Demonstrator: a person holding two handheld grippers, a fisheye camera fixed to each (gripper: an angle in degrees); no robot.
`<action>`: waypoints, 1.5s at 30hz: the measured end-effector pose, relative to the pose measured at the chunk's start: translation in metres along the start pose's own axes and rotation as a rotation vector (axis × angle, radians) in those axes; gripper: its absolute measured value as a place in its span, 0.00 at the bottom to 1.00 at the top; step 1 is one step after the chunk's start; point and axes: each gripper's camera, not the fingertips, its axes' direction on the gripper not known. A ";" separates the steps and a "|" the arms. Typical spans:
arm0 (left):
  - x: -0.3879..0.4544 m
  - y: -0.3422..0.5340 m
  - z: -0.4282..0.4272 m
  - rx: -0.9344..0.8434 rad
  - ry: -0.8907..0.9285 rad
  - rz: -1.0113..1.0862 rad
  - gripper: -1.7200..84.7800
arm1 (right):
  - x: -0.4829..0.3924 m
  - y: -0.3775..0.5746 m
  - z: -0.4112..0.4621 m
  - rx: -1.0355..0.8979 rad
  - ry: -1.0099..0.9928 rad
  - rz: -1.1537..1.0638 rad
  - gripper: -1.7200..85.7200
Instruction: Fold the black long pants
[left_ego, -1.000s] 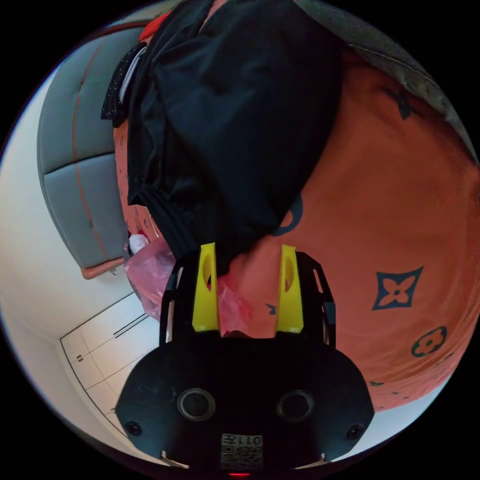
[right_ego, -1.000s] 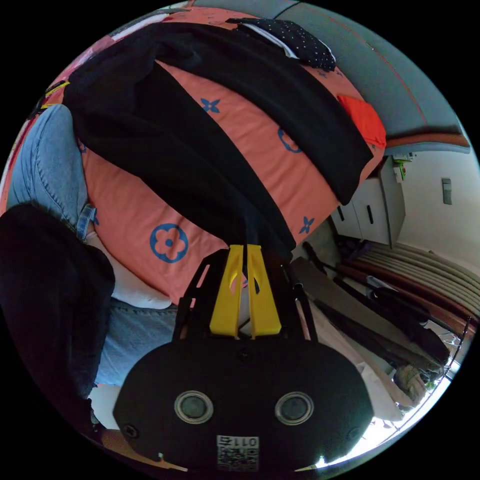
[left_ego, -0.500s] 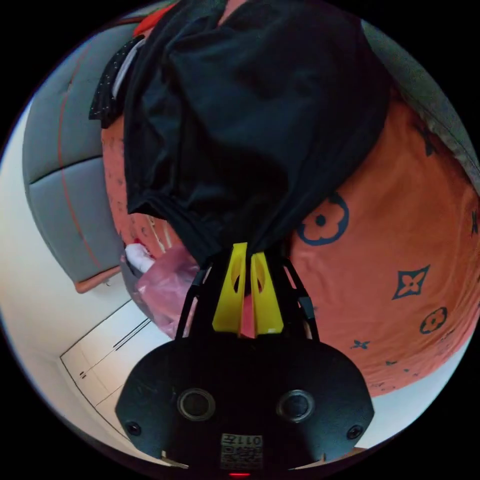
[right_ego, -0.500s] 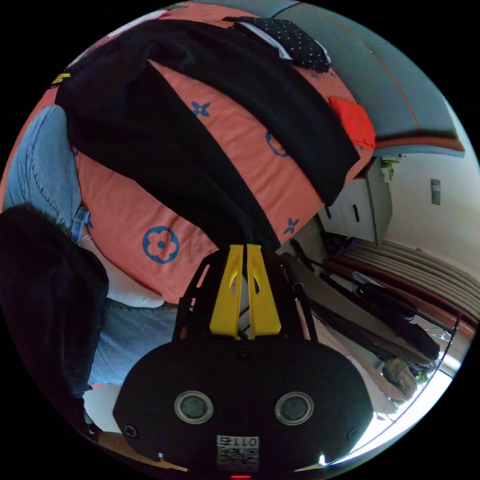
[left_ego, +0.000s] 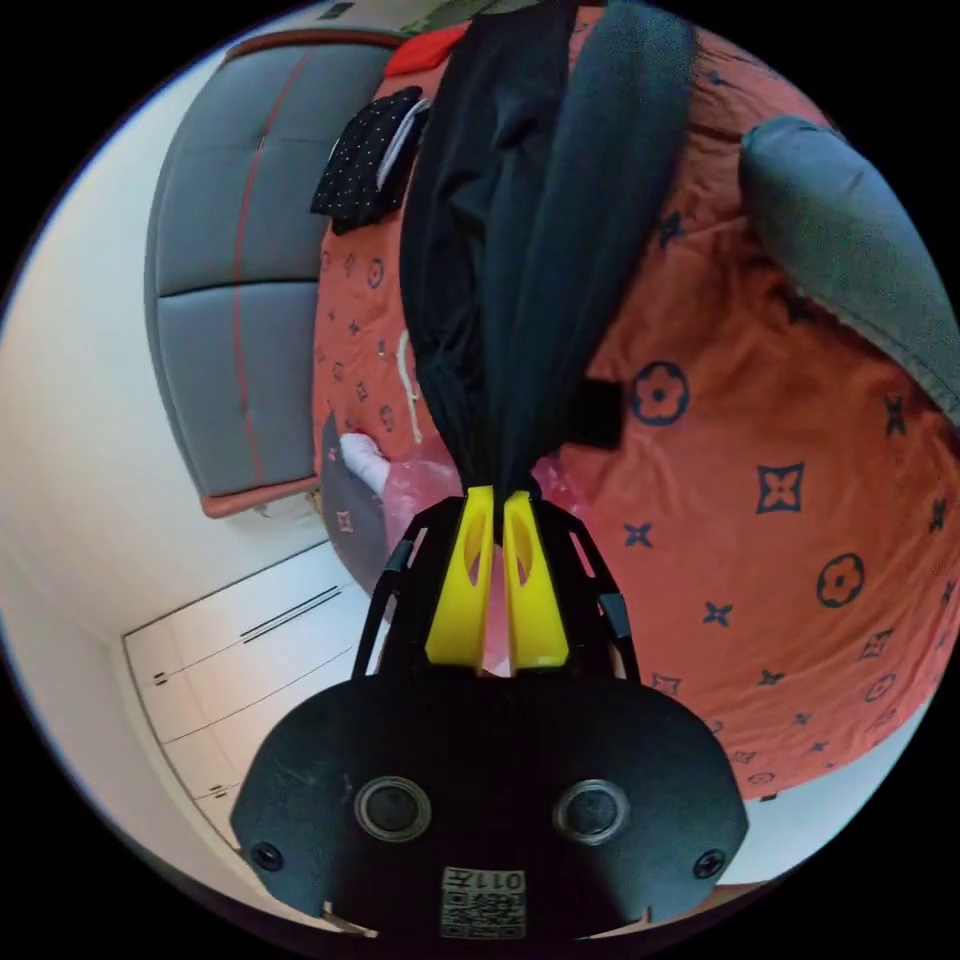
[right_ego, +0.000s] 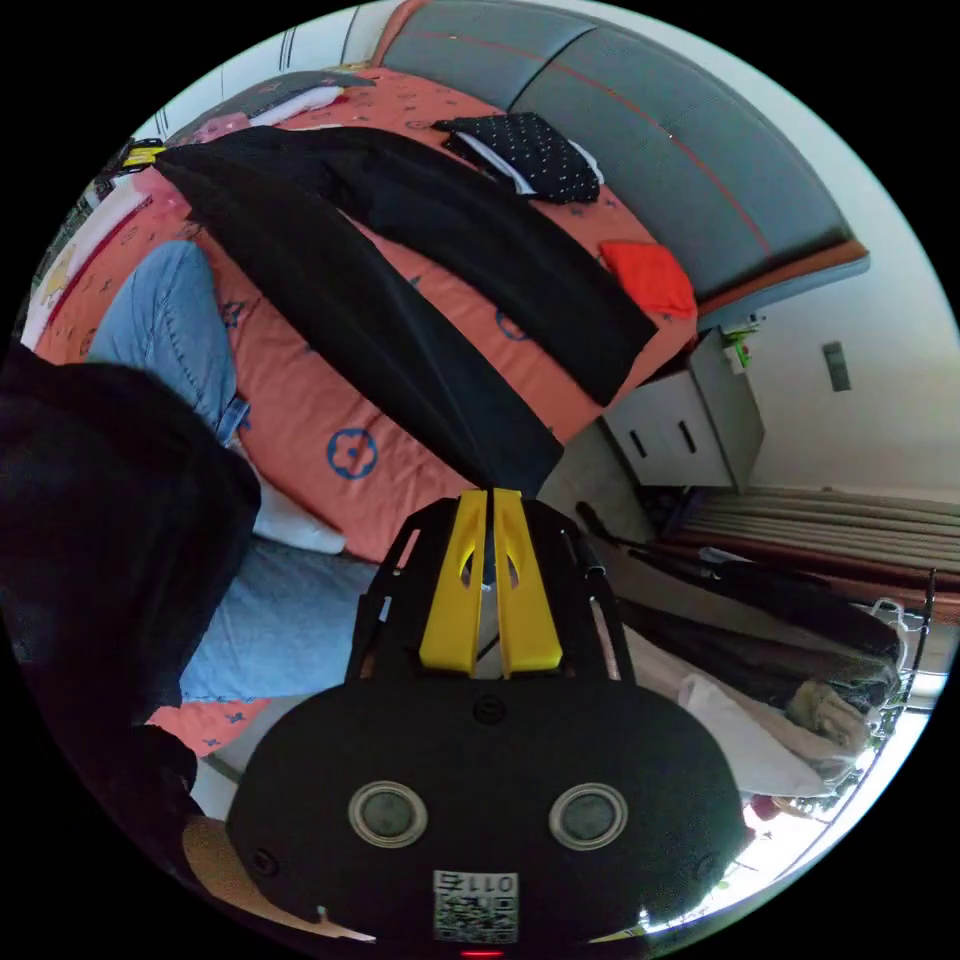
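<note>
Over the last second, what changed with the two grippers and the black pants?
The left gripper, open a second ago, closed on the black pants and lifted that end, so the cloth now hangs bunched from it above the orange bedspread. The right gripper stayed shut on the end of one pant leg. The polka-dot garment and red cloth lie where they were.
</note>
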 end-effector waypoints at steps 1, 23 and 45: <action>0.005 0.000 0.008 -0.013 0.021 0.029 0.02 | 0.001 0.002 0.008 -0.006 -0.038 -0.003 0.04; -0.249 -0.114 0.133 -0.053 0.279 -0.534 0.02 | 0.228 -0.267 0.056 -0.058 0.282 0.011 0.04; -0.298 -0.029 0.208 0.456 0.672 -1.439 0.17 | 0.345 -0.371 0.181 0.108 0.180 0.523 0.17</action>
